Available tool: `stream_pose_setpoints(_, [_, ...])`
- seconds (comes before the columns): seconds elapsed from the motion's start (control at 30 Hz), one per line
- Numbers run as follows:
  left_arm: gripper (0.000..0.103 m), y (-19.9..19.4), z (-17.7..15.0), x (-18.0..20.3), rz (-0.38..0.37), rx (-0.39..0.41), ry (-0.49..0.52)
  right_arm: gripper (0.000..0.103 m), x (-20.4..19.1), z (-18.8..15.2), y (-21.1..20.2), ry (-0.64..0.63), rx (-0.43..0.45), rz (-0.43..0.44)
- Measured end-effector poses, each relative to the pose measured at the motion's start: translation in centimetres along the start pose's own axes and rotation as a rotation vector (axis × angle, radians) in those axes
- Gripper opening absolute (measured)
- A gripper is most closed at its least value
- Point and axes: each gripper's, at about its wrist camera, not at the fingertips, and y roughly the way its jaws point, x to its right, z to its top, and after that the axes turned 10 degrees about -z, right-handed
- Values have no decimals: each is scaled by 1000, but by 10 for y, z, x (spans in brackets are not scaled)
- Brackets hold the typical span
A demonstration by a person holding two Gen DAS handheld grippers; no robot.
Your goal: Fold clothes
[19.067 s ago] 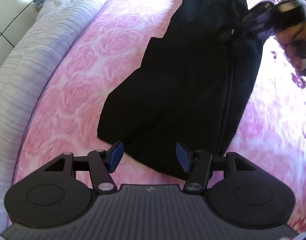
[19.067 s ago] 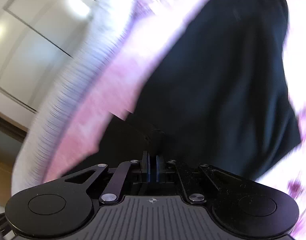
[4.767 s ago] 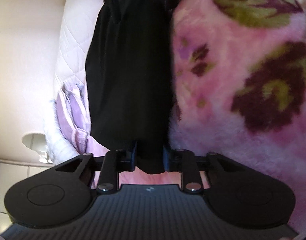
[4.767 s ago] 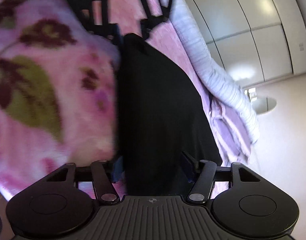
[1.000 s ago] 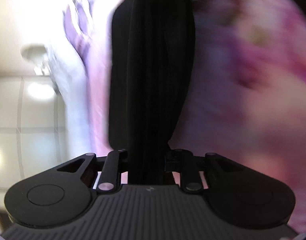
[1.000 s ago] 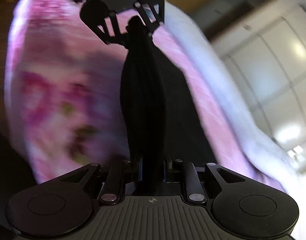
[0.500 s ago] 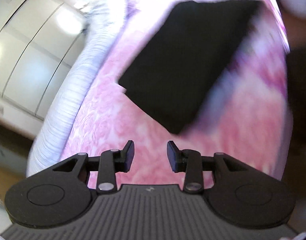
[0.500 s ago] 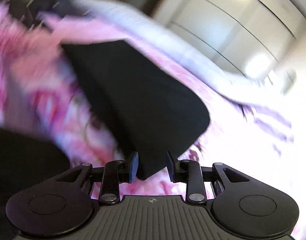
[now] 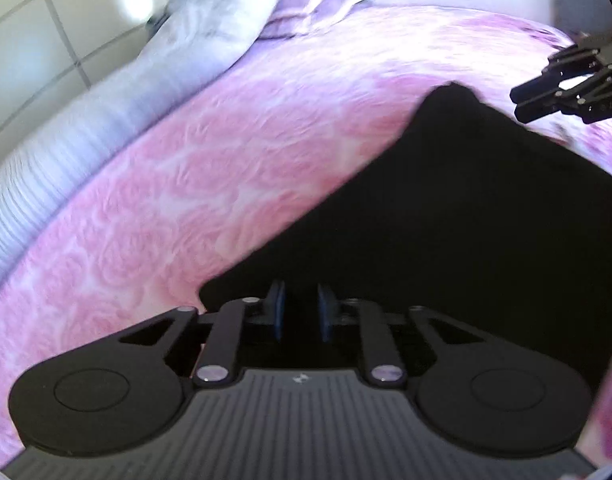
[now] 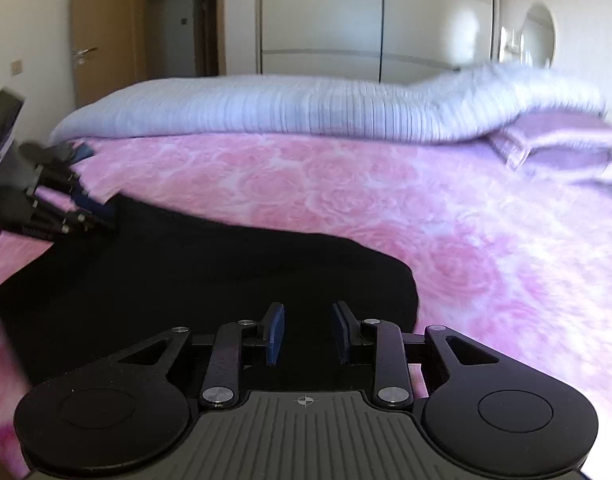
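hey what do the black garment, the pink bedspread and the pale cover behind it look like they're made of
Garment: matte black woven cloth, probably; it lies flat with no sheen, its weave too dark to tell.
Bedspread: soft plush or embossed fabric, judging by its raised rose pattern.
Cover: ribbed or quilted textile, pale lilac, with fine parallel ridges.

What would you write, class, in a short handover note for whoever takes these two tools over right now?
Left tool: jaws closing over the near edge of the folded black fabric garment; no grip visible.
Right tool: open above the garment's other end, pads apart and gripping nothing.
Garment lies flat as a compact dark block on the pink rose-patterned bedspread; rumpled white ribbed duvet lies along the far side.
Done: garment folded and set down.
Left: perhaps another fold or tidying of edges; I cannot tell whether more clothes wait.
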Motion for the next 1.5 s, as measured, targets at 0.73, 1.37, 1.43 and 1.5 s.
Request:
stream_pose_setpoints(0.73, [17,26,1,-33,-30,51,-93,30,-26,38,120,22,-152,138])
stream_pose_setpoints(1.37, [21,-78,-78,41,-11,30,-102,30,-104,-42,-56,43,-91,239])
stream_pose_setpoints(1.43, [27,-74,-86,35,-1,50,-154,30,-112,-63,-72,-1,-51,219])
stream_pose_setpoints(1.5, [28,-71,-91,30,5,64,-183,30,-112,-78,-89,-60,-33,204])
